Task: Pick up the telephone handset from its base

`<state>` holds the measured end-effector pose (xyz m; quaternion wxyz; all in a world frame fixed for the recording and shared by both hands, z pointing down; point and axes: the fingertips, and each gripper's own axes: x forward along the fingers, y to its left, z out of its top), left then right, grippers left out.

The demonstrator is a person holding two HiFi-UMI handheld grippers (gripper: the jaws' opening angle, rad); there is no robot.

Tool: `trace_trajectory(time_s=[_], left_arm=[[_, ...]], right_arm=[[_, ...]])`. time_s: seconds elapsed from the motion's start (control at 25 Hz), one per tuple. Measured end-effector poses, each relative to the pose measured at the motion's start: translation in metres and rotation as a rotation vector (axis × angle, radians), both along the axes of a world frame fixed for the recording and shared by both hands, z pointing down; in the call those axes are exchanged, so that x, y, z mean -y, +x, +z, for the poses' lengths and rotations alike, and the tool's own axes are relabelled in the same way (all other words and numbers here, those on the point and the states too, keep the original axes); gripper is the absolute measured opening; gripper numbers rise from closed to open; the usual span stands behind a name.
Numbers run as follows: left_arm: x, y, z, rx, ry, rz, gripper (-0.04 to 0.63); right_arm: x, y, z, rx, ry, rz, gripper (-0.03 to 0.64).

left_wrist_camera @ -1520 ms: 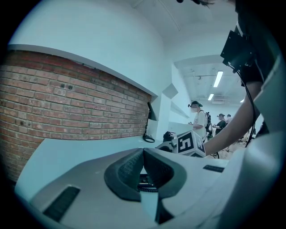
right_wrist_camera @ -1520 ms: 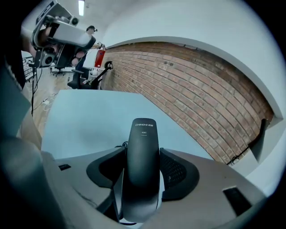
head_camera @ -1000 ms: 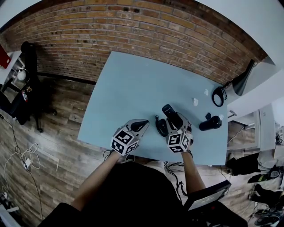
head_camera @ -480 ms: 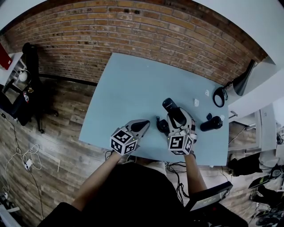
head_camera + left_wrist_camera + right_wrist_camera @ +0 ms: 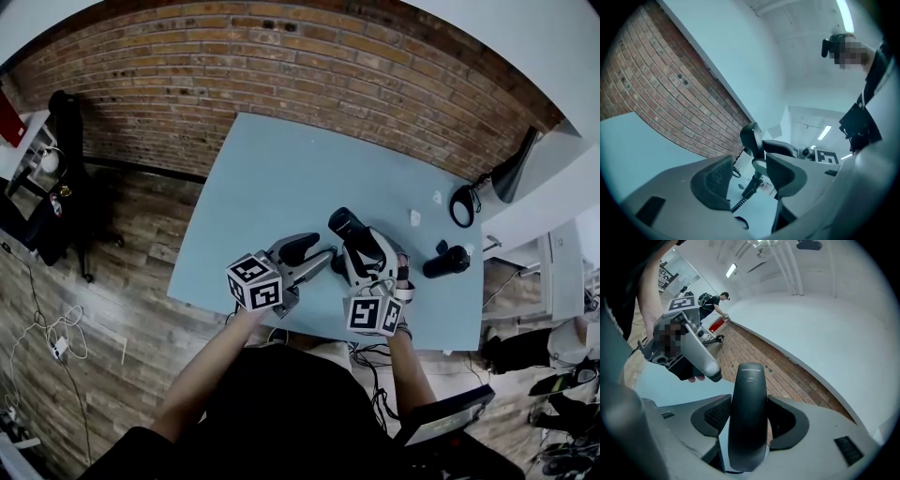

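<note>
Handset (image 5: 748, 394) sits pinched upright between the right gripper's (image 5: 748, 420) jaws, clamped across its narrow sides for a steady lift off the tabletop (image 5: 272, 178); the left gripper's (image 5: 749, 180) jaws have just been opening, nothing between them, the handset just ahead; likely leaving the lift to the right.

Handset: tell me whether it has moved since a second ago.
Yes. The handset, clamped in the right gripper, has shifted left, away from the black cylinder.
</note>
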<state>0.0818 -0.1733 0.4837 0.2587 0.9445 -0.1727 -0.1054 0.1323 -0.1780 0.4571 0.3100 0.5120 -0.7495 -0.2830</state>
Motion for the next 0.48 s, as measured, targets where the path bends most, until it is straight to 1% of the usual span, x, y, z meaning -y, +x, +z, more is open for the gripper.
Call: trace_trajectory(time_s=[0.16, 0.32, 0.48], left_arm=[[0.005, 0.003, -0.008, -0.033, -0.012, 0.019, 0.244], [0.004, 0.007, -0.018, -0.09, -0.026, 0.039, 0.245], [-0.003, 0.013, -0.022, -0.117, -0.029, 0.069, 0.245]], right_arm=[[-0.01, -0.012, 0.0, -0.008, 0.005, -0.037, 0.247], [-0.016, -0.02, 0.001, -0.009, 0.009, -0.057, 0.247], [-0.021, -0.028, 0.002, -0.014, 0.008, -0.075, 0.247]])
